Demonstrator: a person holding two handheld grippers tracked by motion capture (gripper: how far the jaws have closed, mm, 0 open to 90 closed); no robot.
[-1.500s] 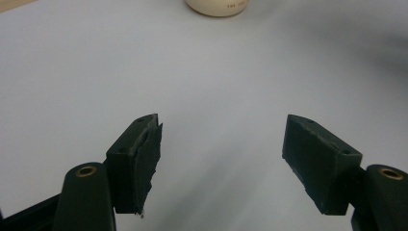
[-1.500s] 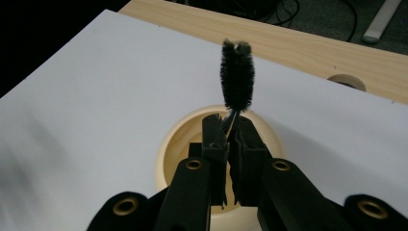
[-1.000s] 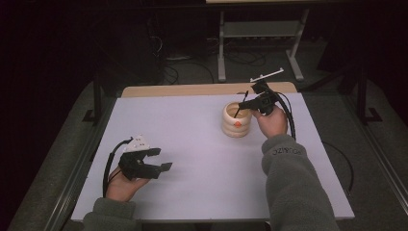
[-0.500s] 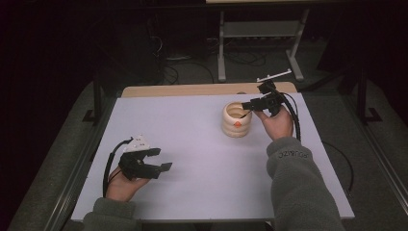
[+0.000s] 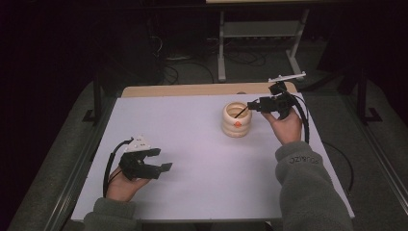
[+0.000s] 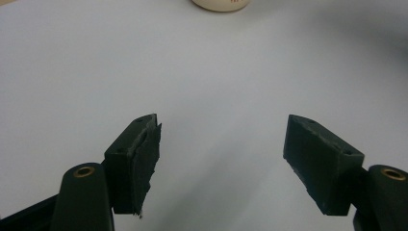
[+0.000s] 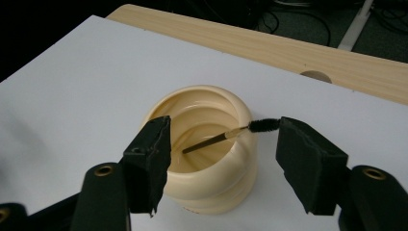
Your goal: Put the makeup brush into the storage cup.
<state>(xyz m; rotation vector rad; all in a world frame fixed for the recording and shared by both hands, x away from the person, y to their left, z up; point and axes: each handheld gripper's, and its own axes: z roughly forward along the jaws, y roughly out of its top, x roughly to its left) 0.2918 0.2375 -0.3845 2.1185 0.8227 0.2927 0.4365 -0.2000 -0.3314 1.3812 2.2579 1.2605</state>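
While the right gripper (image 7: pixel 219 159) has just been opening, its jaws stand apart around the brush (image 7: pixel 228 134), which leans in the pot (image 7: pixel 211 185) at frame centre, its bristle tip near the right pad.

— Where's the ribbed holder (image 5: pixel 236 119) from where I sit?

— On the table (image 5: pixel 192 144), towards the far right. A mascara wand (image 7: pixel 226 136) leans inside it, its brush end over the rim.

— And my grippers?

— Your right gripper (image 5: pixel 255 105) is just right of the holder; the left gripper (image 5: pixel 160 159) is near left, well apart.
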